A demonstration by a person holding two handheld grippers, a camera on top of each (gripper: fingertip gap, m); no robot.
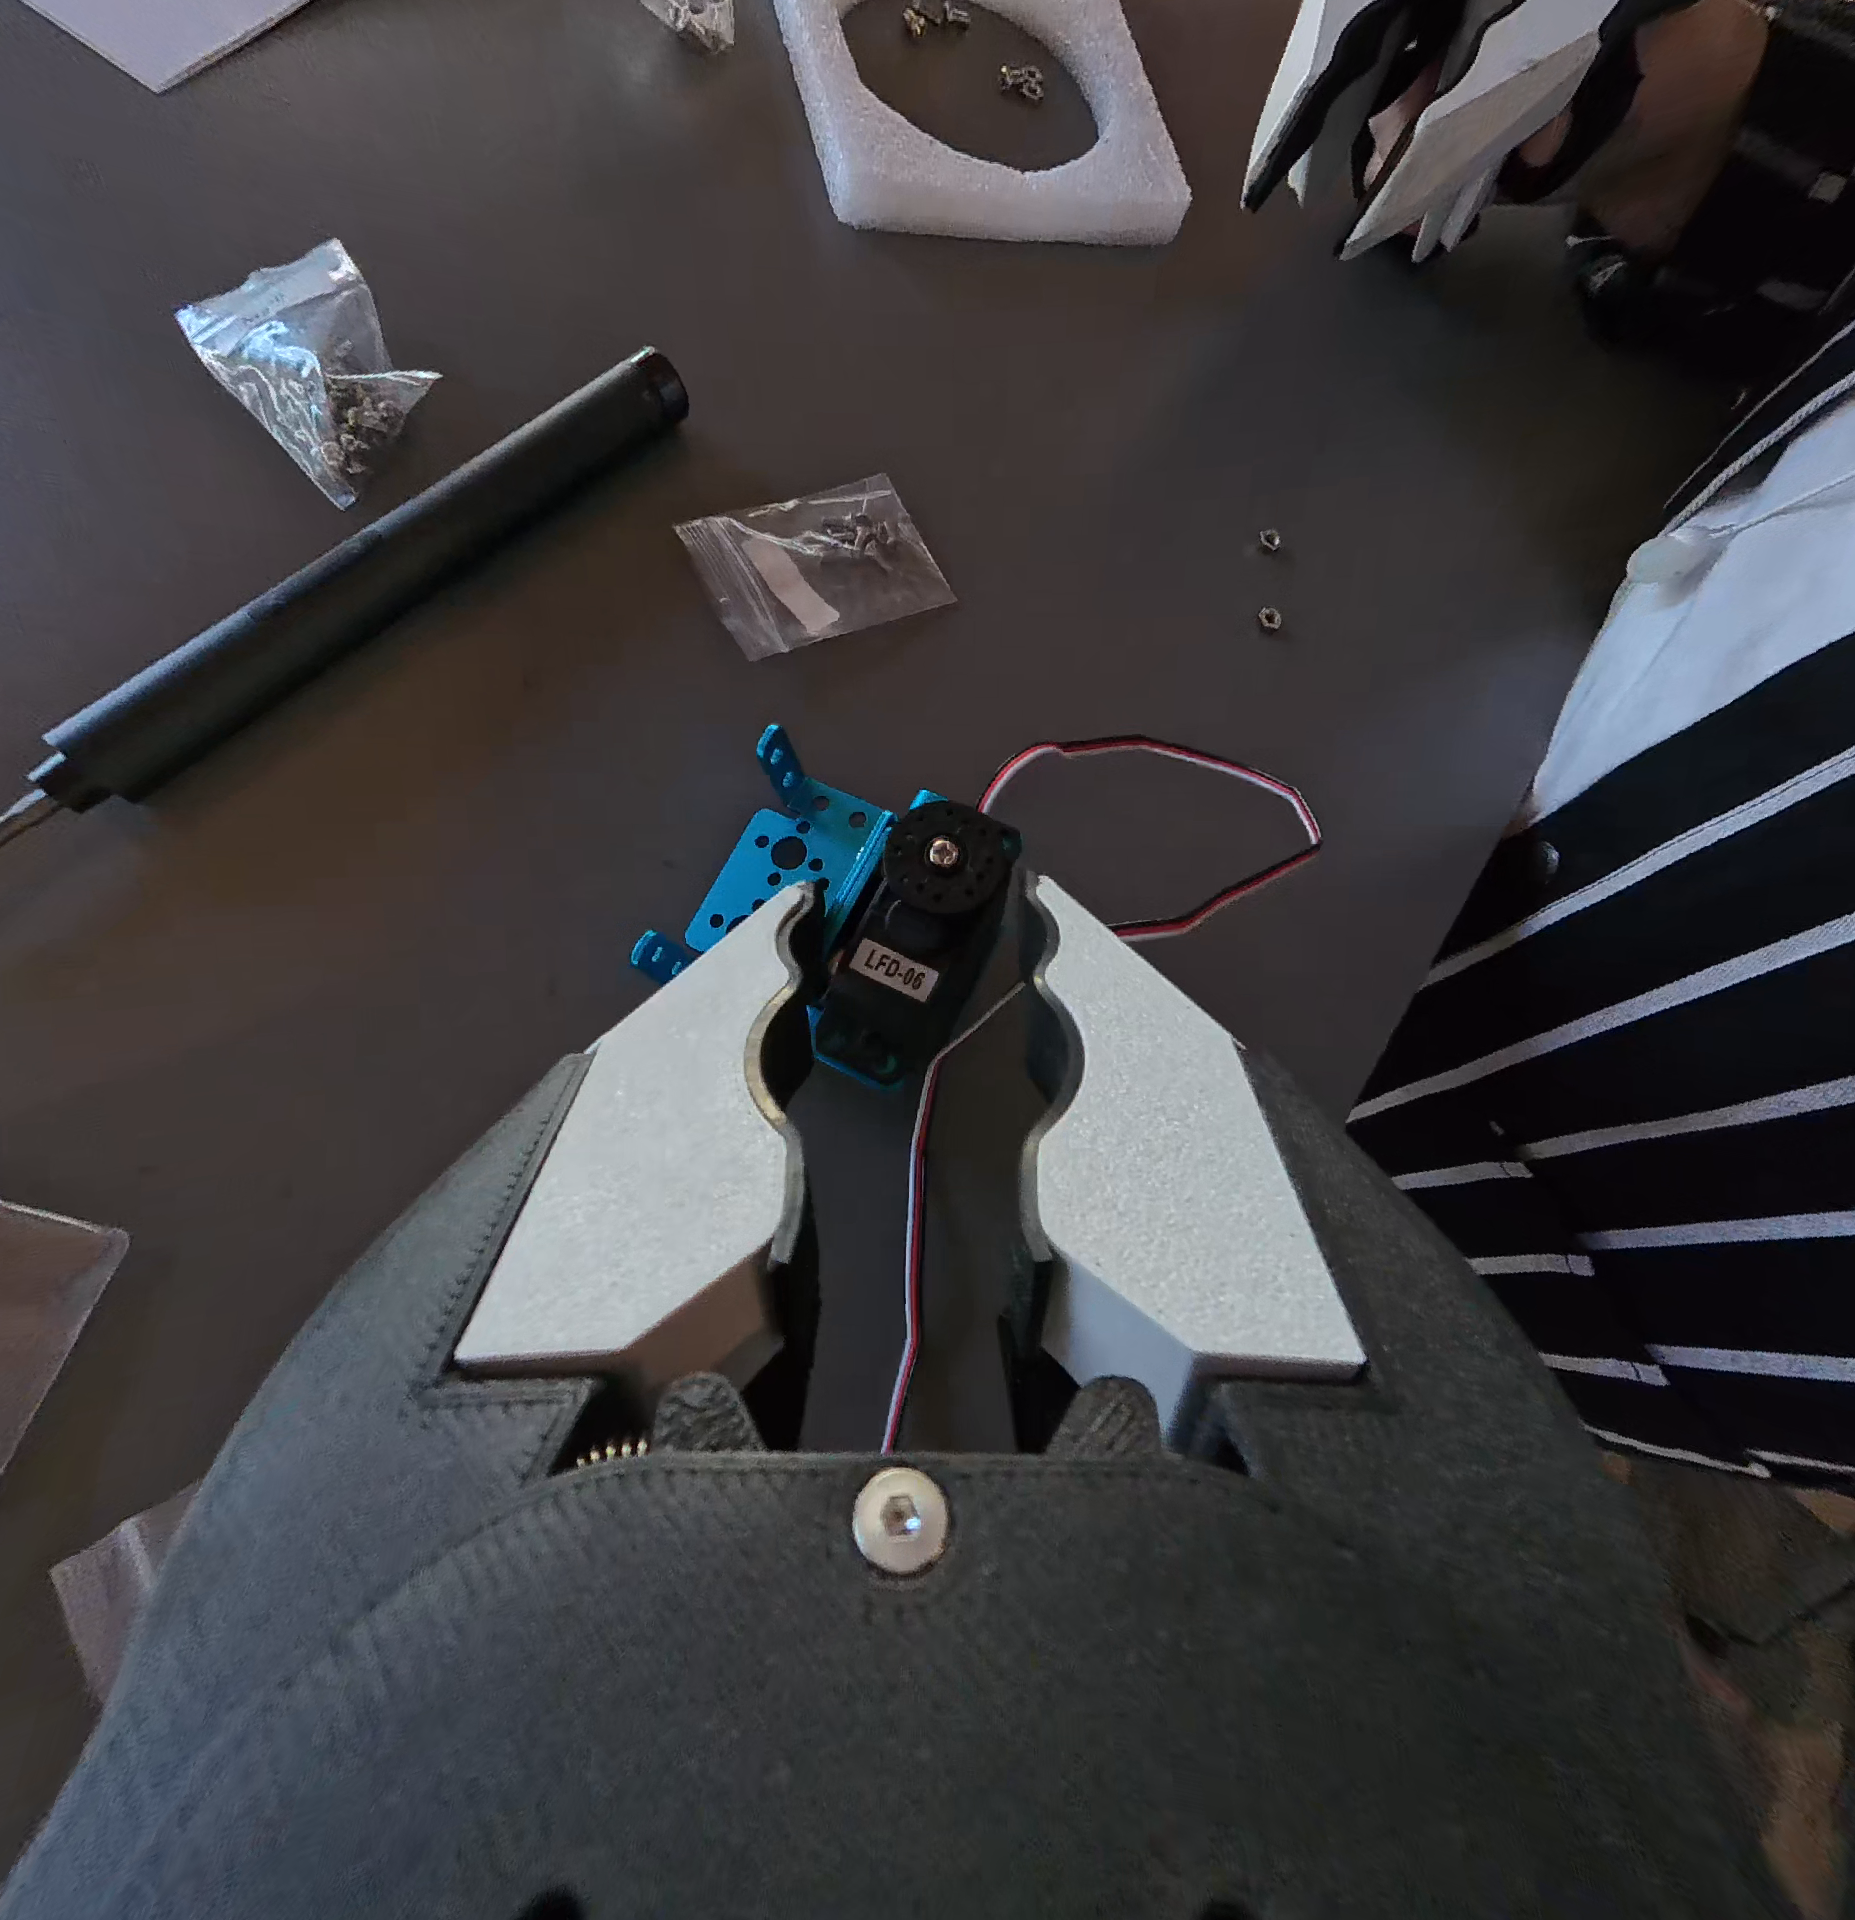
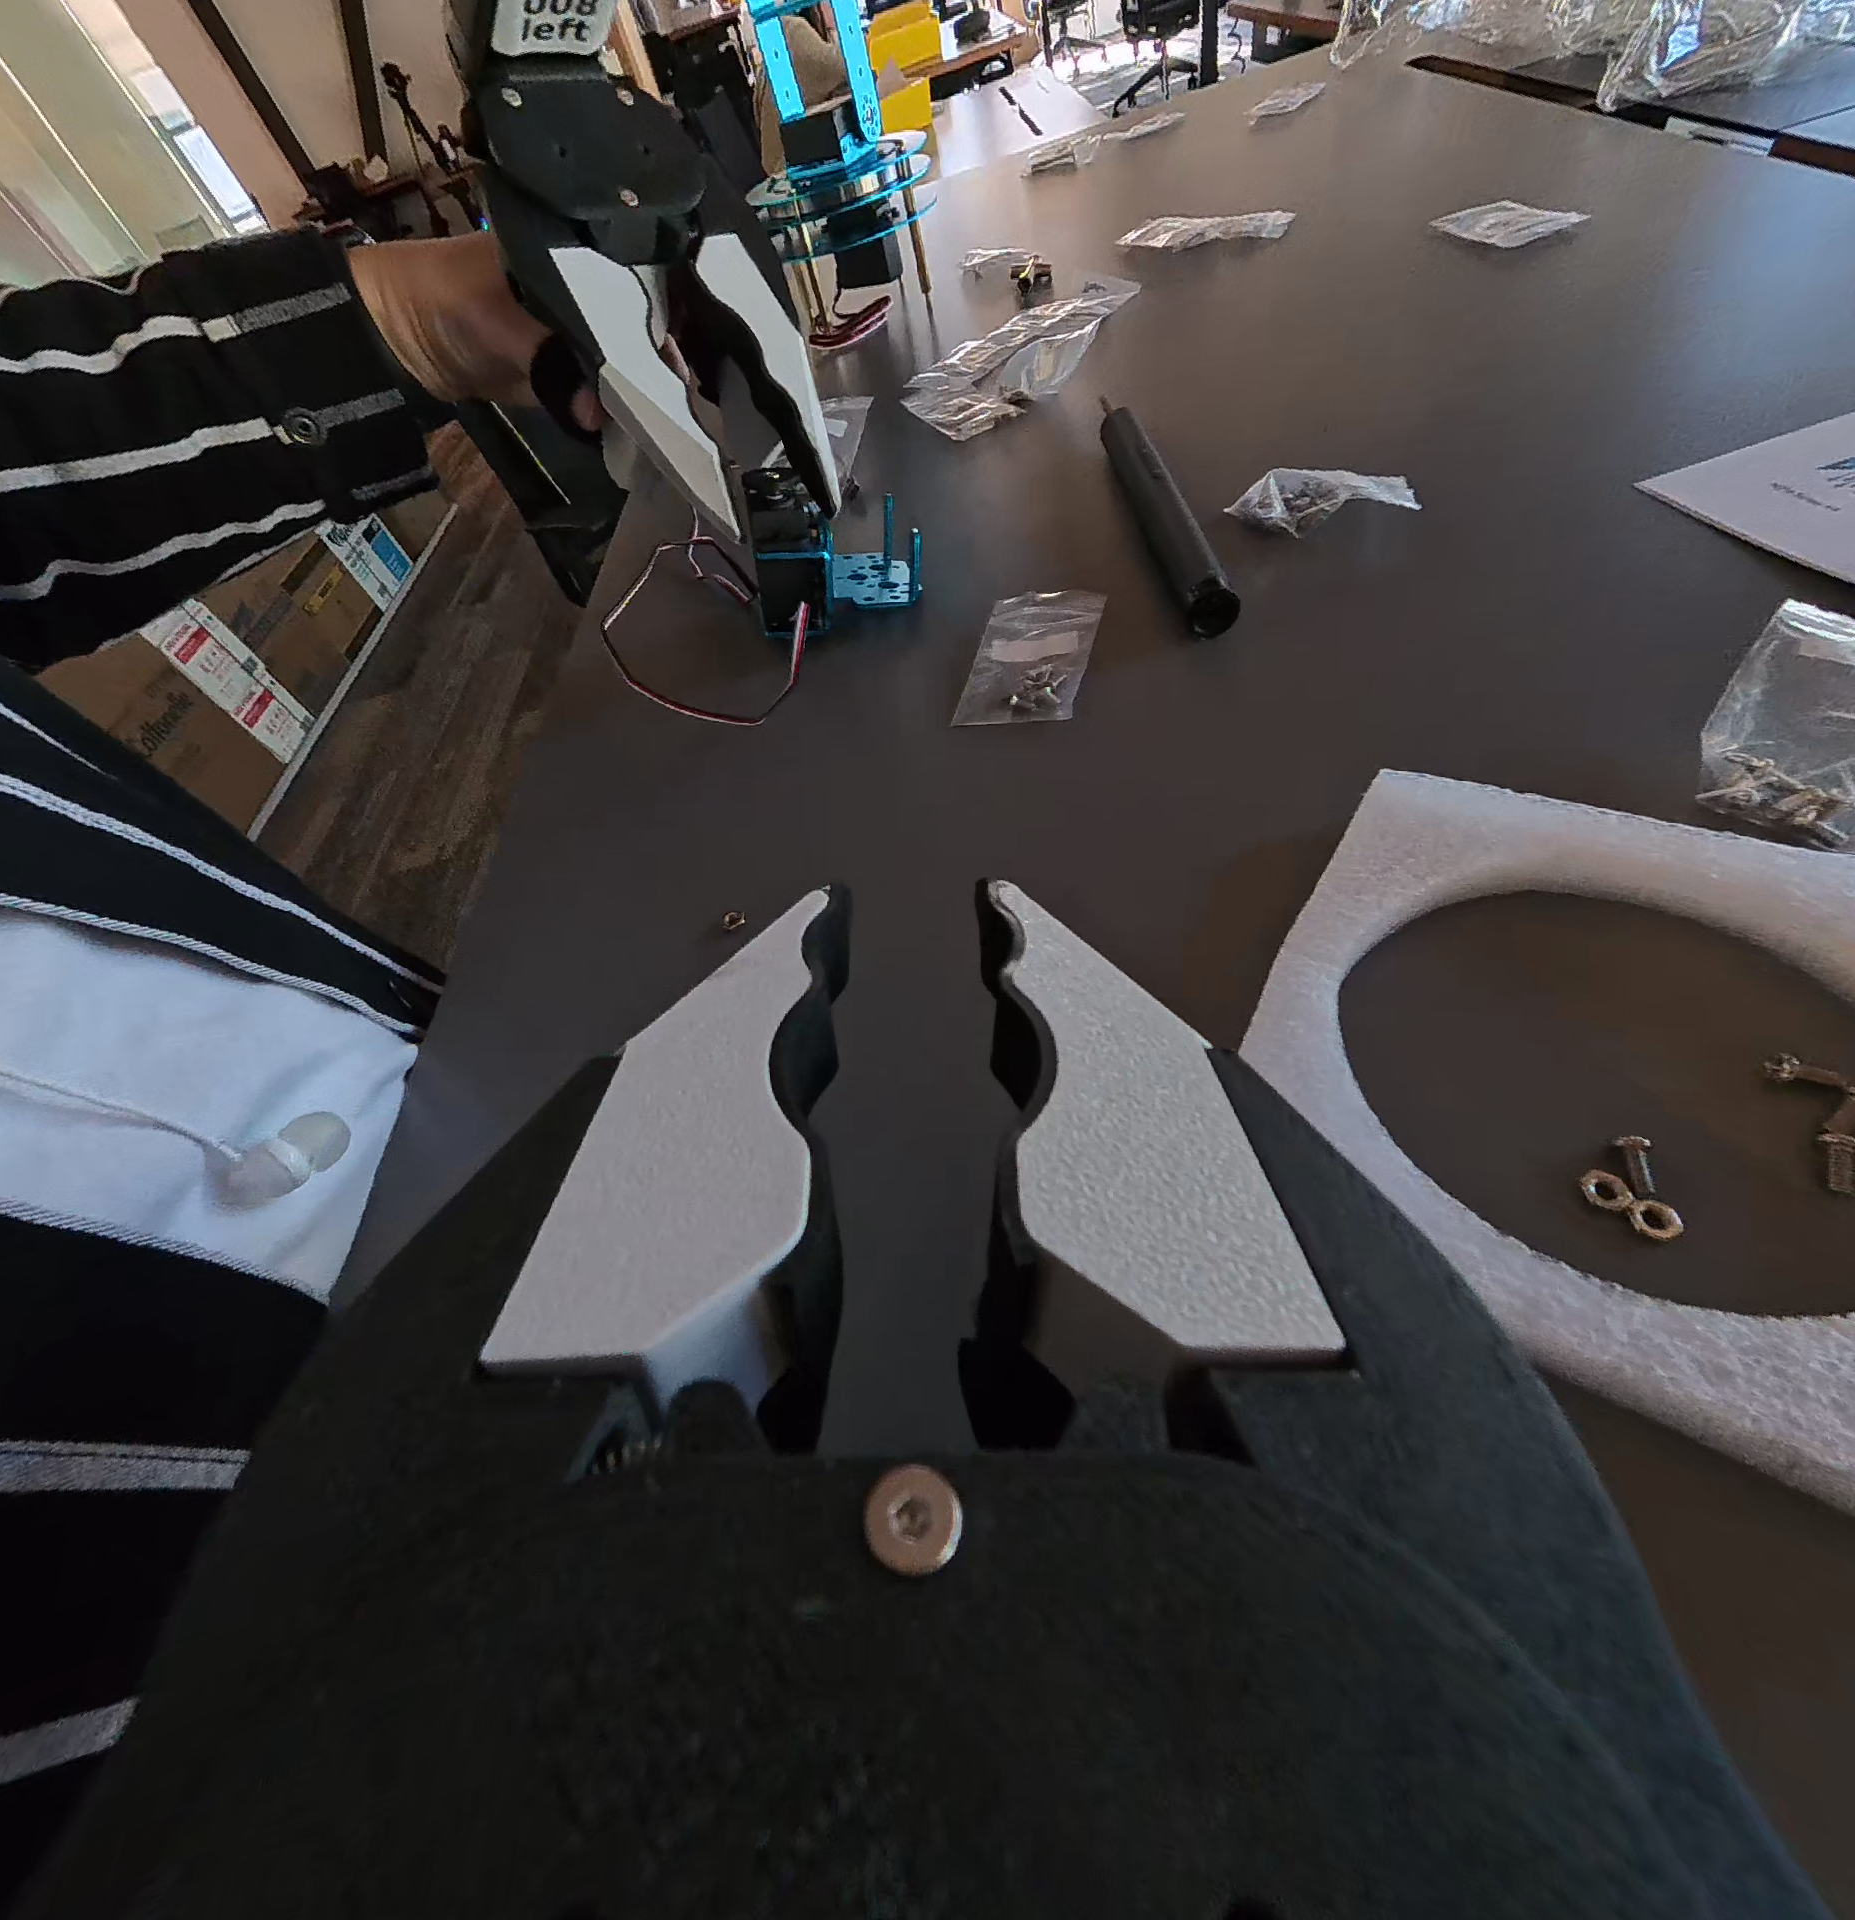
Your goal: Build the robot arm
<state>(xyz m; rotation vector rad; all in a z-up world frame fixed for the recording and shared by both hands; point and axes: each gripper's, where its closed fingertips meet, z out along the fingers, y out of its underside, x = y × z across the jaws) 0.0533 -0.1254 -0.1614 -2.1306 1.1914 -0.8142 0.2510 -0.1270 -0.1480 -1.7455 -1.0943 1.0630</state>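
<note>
Left hand-held gripper [image 1: 918,914] clamped on servo [image 1: 907,935] in blue bracket [image 1: 777,862], near tabletop [image 1: 1110,436] edge. Right hand-held gripper [image 2: 912,904] apart, empty, beside foam [image 2: 1422,862].

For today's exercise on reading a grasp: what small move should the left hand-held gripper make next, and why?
Probably close a little further. The left hand-held gripper straddles the black servo seated in the blue bracket on the table, and a gap seems to remain beside its right fingertip.
</note>
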